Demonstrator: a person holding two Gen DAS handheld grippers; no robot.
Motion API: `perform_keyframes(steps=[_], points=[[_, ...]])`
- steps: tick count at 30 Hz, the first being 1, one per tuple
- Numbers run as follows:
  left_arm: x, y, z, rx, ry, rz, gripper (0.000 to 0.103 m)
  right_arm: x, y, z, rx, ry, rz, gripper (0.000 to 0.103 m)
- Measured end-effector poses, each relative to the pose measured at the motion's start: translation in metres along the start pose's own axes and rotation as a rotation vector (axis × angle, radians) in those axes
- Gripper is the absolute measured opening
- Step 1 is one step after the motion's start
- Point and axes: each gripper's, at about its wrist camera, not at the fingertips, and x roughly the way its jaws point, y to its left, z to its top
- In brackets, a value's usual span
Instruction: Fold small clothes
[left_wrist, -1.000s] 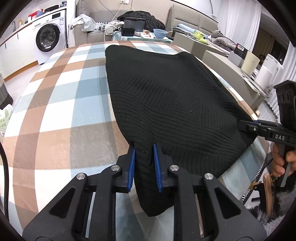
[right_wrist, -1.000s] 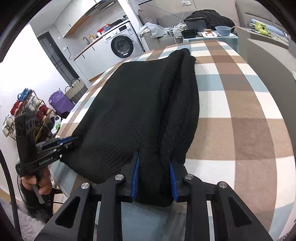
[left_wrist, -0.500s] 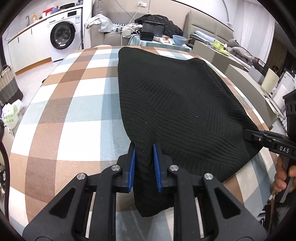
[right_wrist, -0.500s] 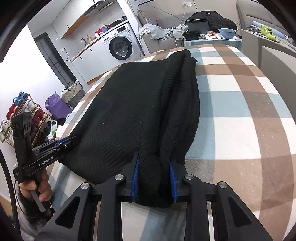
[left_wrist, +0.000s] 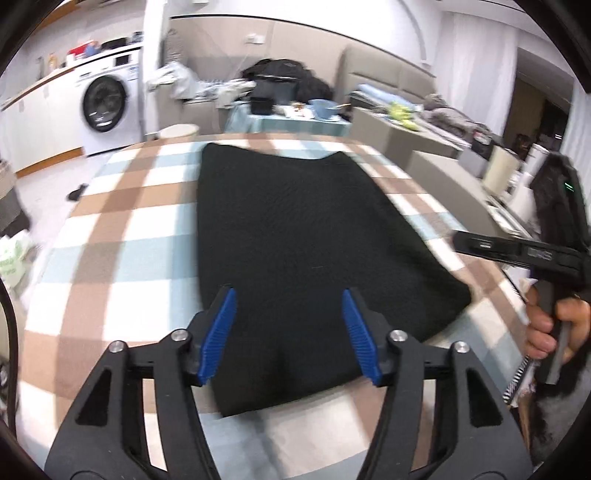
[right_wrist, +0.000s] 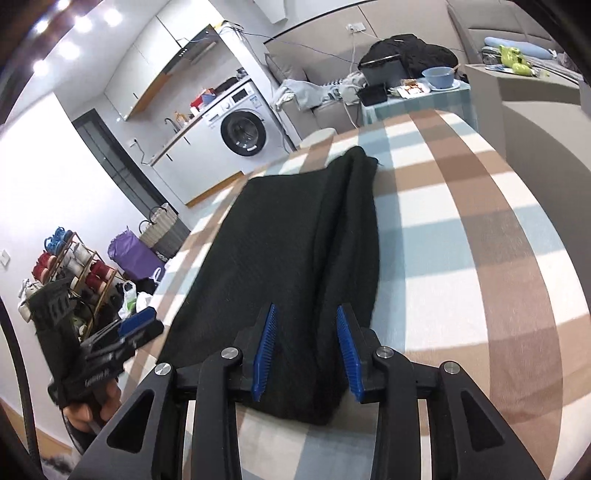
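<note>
A black knit garment lies flat on the checked tablecloth, folded lengthwise with a ridge along its right side. My left gripper hovers over the garment's near edge. Its jaws are opening and stand wide, and the blue pads are clear of the cloth. My right gripper is above the near right corner with its jaws opening. The fold lies between and beneath its pads, which do not squeeze it. Each gripper shows at the edge of the other's view, held by a hand.
The tablecloth runs on to the right of the garment. Beyond the table are a washing machine, a sofa piled with clothes and a small table with a blue bowl. A shoe rack stands on the left.
The left jaws spread wide and let go of the garment's near edge. Both grippers lifted and drew back a little, and the right jaws eased apart. The garment now rests flat.
</note>
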Motion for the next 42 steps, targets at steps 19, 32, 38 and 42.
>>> perform_keyframes(steps=[19,32,38,42], points=[[0.061,-0.088,-0.010,0.159,0.136,-0.126,0.061,0.028,-0.010,-0.018,-0.028,0.141,0.054,0.016],[0.080,-0.101,-0.006,0.164,0.154,-0.160,0.066,0.062,-0.001,0.037,-0.056,0.031,0.043,0.009],[0.073,-0.097,-0.010,0.172,0.155,-0.155,0.066,0.080,-0.021,0.031,0.006,0.124,-0.020,0.013],[0.060,-0.078,-0.019,0.144,0.160,-0.166,0.066,0.052,-0.017,0.005,-0.017,0.153,0.042,0.014]])
